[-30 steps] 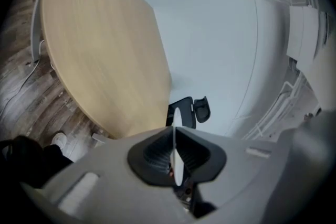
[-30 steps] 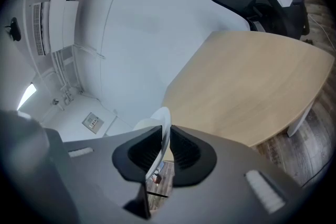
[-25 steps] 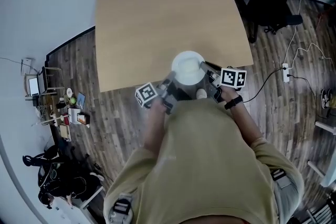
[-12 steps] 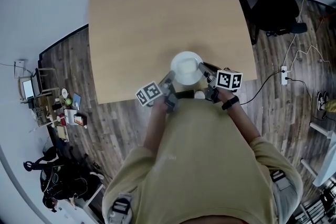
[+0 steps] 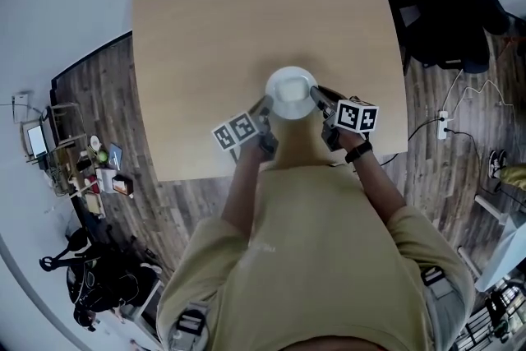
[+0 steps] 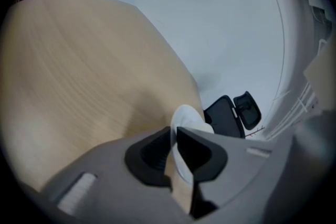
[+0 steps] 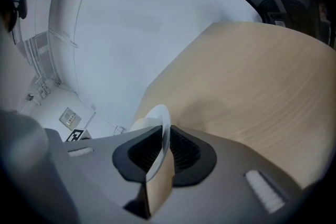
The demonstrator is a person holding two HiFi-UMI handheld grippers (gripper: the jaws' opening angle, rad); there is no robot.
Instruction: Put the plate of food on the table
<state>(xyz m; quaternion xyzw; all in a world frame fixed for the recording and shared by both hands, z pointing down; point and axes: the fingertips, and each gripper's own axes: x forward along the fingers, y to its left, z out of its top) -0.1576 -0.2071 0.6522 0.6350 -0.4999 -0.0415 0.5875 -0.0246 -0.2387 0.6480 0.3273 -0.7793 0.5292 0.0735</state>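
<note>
On the far left of the head view, a cluttered shelf point(image 5: 99, 168) stands on the dark plank floor point(image 5: 189, 201), beside the light wooden table point(image 5: 205, 29). Over the table's near side, the left gripper point(image 5: 265, 107) clamps the left rim of the white plate point(image 5: 290, 91) — in the left gripper view its 2 jaws stand nearly together, with the thin rim pinched between the pads. The plate sits level between the 2 grippers, just inside the table's near edge. Whether it touches the top cannot be told, and its contents read only as white. The right gripper point(image 5: 316, 97) grips the opposite rim — its own view shows the jaws narrowly apart, pressed on the plate's edge. Further right, a black chair point(image 5: 460, 4) and a power strip point(image 5: 445, 130) are on the floor.
</note>
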